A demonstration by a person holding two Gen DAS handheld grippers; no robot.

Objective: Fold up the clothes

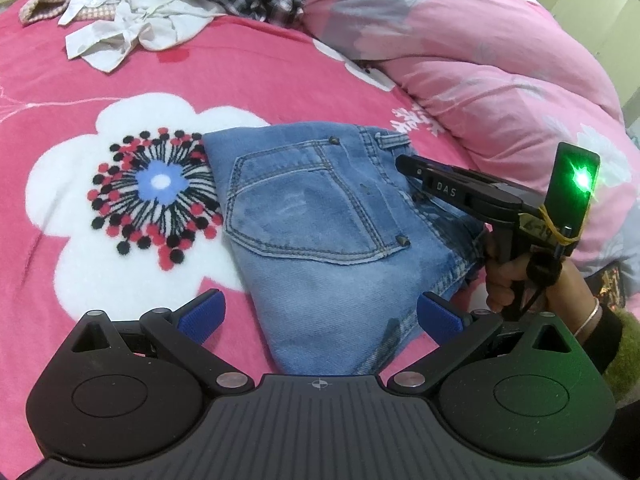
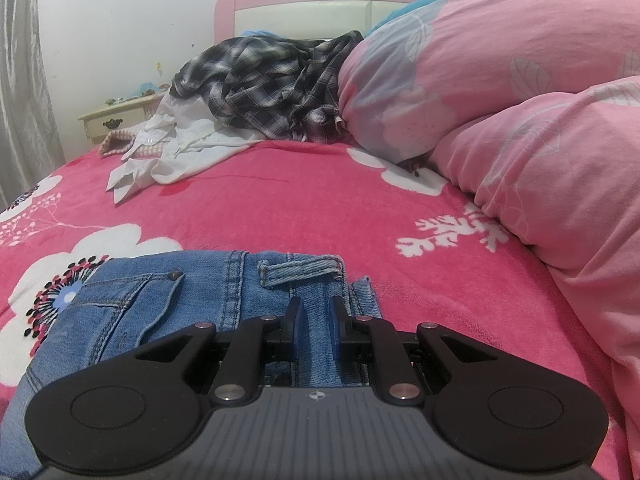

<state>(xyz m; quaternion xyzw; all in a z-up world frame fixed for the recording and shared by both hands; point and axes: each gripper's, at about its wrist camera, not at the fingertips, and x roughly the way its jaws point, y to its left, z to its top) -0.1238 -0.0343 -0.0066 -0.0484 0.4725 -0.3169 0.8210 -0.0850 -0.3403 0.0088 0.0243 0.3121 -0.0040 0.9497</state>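
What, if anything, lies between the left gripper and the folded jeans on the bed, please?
Nothing visible does. The left gripper is open, its blue pads on either side of the near end of the jeans, with only the pink blanket around them. The right gripper is at the waistband.

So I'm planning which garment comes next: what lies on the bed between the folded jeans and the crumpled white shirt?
Nothing: between the jeans and the white shirt lies only bare pink floral blanket, seen in both wrist views.
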